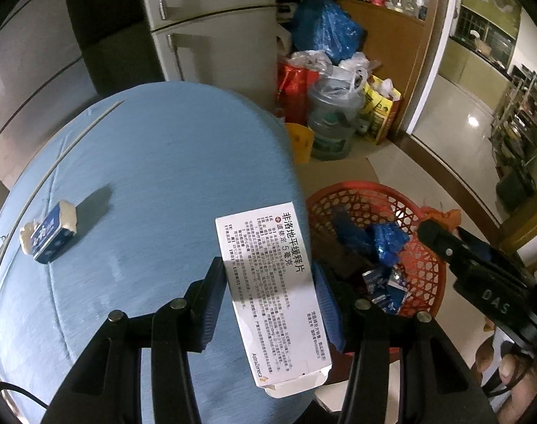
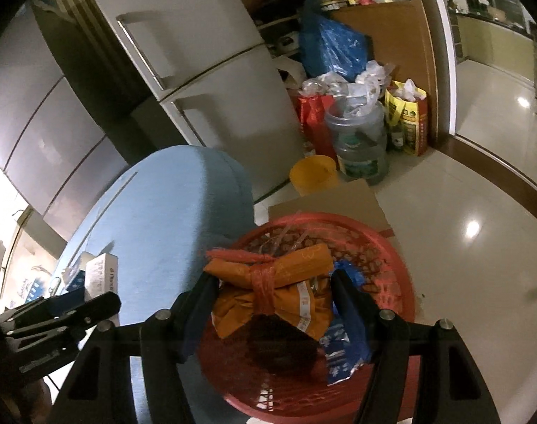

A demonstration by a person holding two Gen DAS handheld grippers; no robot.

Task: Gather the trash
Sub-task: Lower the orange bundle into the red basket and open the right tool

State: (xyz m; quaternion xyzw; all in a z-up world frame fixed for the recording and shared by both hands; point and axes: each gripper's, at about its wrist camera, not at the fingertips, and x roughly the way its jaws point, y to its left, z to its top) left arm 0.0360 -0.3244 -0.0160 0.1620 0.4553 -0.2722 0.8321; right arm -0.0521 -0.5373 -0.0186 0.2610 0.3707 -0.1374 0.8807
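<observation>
My left gripper (image 1: pixel 266 263) is shut on a white medicine box (image 1: pixel 275 293) printed with black text. It holds the box above the right edge of the blue table (image 1: pixel 144 162). A small blue box (image 1: pixel 51 235) lies on the table at the left. My right gripper (image 2: pixel 273 277) is shut on an orange packet tied with red string (image 2: pixel 268 293), held over the red mesh basket (image 2: pixel 392 258). Blue wrappers (image 1: pixel 385 240) lie inside the basket (image 1: pixel 423 268). In the right wrist view the left gripper (image 2: pixel 91 307) shows at lower left with the white box (image 2: pixel 100 275).
A grey fridge (image 1: pixel 212 24) stands behind the table. Beside it on the floor are a water jug (image 2: pixel 360 141), a yellow bucket (image 2: pixel 312 173), red and yellow bags (image 2: pixel 407 120) and a blue plastic bag (image 2: pixel 332 46). Flat cardboard (image 2: pixel 339 201) lies under the basket. Shiny tiled floor (image 2: pixel 462 282) stretches to the right.
</observation>
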